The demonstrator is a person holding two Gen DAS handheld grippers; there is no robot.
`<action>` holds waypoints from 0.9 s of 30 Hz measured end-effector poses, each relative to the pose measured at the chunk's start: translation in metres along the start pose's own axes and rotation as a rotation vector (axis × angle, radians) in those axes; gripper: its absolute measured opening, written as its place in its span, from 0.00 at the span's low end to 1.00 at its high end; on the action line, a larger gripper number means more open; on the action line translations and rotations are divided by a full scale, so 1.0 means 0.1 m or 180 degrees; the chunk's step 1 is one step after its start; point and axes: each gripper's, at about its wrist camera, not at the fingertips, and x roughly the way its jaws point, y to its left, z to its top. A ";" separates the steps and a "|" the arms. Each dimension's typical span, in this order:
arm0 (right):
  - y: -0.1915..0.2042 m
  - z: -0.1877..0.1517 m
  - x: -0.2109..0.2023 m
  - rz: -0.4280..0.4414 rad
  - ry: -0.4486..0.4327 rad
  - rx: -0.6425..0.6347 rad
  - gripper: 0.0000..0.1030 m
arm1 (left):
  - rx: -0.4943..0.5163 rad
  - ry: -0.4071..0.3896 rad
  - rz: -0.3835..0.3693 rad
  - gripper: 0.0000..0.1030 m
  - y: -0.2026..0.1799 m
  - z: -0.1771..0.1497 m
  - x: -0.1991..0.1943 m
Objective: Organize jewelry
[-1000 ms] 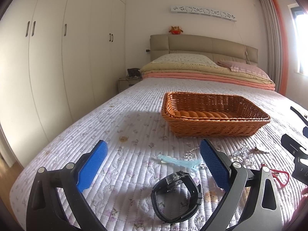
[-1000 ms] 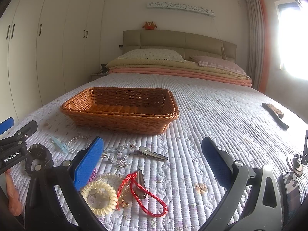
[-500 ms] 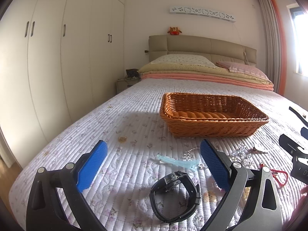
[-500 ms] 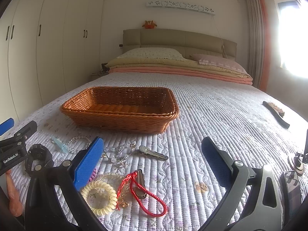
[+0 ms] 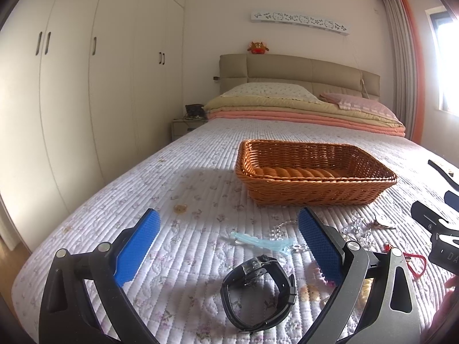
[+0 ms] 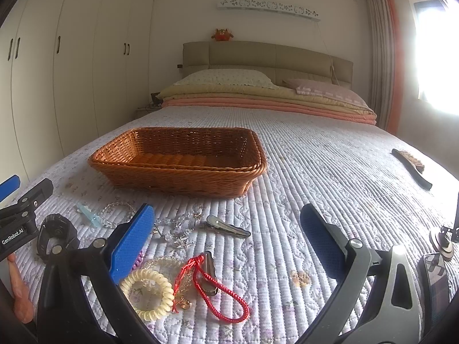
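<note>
Both tools, left tool (image 5: 226,246) and right tool (image 6: 226,243), are being held wide, empty. Jewelry is lying scattered on bed before empty basket (image 6: 178,172); watch (image 5: 258,289) is being framed, likely first pick.

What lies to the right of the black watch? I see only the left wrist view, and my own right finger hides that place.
Observer: The right wrist view shows a cream spiral hair tie there, beside a red cord loop.
Operator: Does the red cord lie alone?
Observer: No, it lies across a dark metal clip.
Operator: Is the right gripper holding something?
Observer: No. The right gripper has its fingers wide apart, with nothing between them.
</note>
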 end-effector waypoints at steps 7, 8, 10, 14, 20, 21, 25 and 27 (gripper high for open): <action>0.00 0.00 0.01 -0.0007 0.0008 -0.0014 0.94 | -0.0014 0.0004 -0.0004 0.91 0.00 0.00 0.01; 0.00 0.00 0.01 -0.0007 0.0012 -0.0015 0.94 | -0.0010 0.0000 -0.0003 0.91 0.00 0.00 0.00; 0.00 0.00 0.02 -0.0016 0.0024 -0.0017 0.94 | -0.0006 -0.0002 -0.0006 0.91 0.00 0.00 0.01; -0.01 0.01 0.03 -0.0068 0.0037 0.0016 0.94 | -0.0043 0.0021 -0.0044 0.91 0.03 0.01 0.02; -0.03 0.03 0.00 -0.0267 0.0040 0.0046 0.93 | -0.0381 0.0400 -0.0533 0.88 0.34 0.05 0.06; -0.03 0.03 0.00 -0.0262 0.0069 0.0032 0.87 | -0.0373 0.0480 -0.0625 0.85 0.40 0.05 0.04; 0.00 0.03 -0.07 -0.0123 0.0219 -0.0034 0.60 | -0.0346 0.0749 -0.0771 0.79 0.64 0.04 0.00; -0.02 0.02 -0.15 0.0116 0.0325 0.0063 0.54 | -0.0413 0.0916 -0.0924 0.77 0.77 0.06 -0.01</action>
